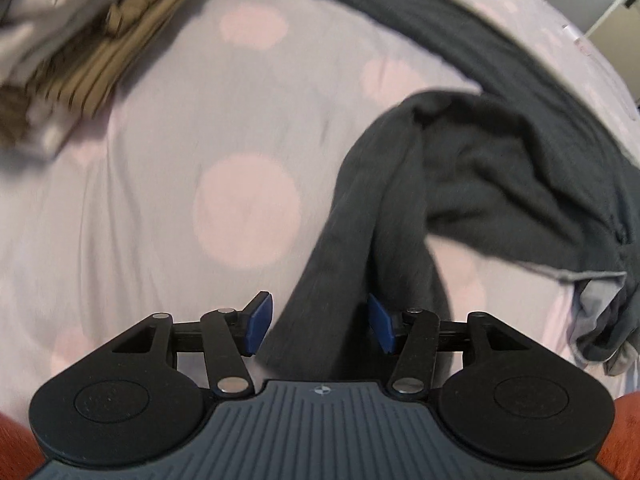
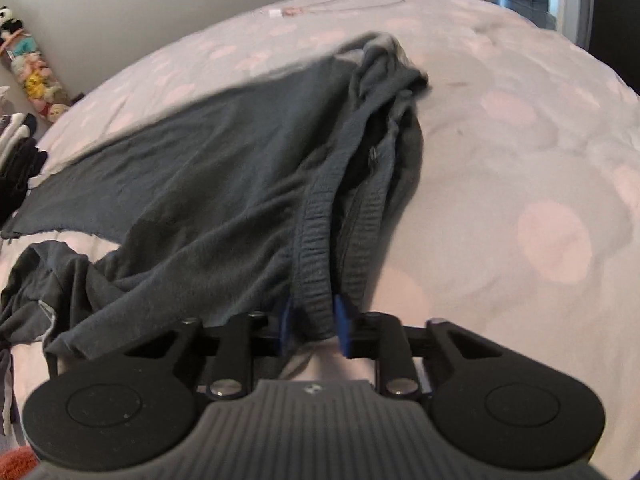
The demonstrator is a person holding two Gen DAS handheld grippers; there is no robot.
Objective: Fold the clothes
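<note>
While the left gripper (image 1: 320, 322) stood wide, a fold of the dark garment (image 1: 472, 168) lay loose between its pads, bare bedspread (image 1: 168, 200) beside it. The right gripper (image 2: 314, 326) pinched the garment's ribbed hem (image 2: 316, 248), open bedspread beyond.

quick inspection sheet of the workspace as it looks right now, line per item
surface: bed cover, pale with pink dots, wrinkled
job's things: dark grey garment, spread out and partly bunched, not yet folded; its ribbed band runs to the right gripper
clutter: stack of folded clothes at the far left; thin cord near the bed's far edge
grippers: left gripper open, a strip of the garment between its pads but not pinched; right gripper shut on the ribbed band
cables: nothing seen for certain
surroundings: soft toys by the wall; dark clothes beside the bed
</note>
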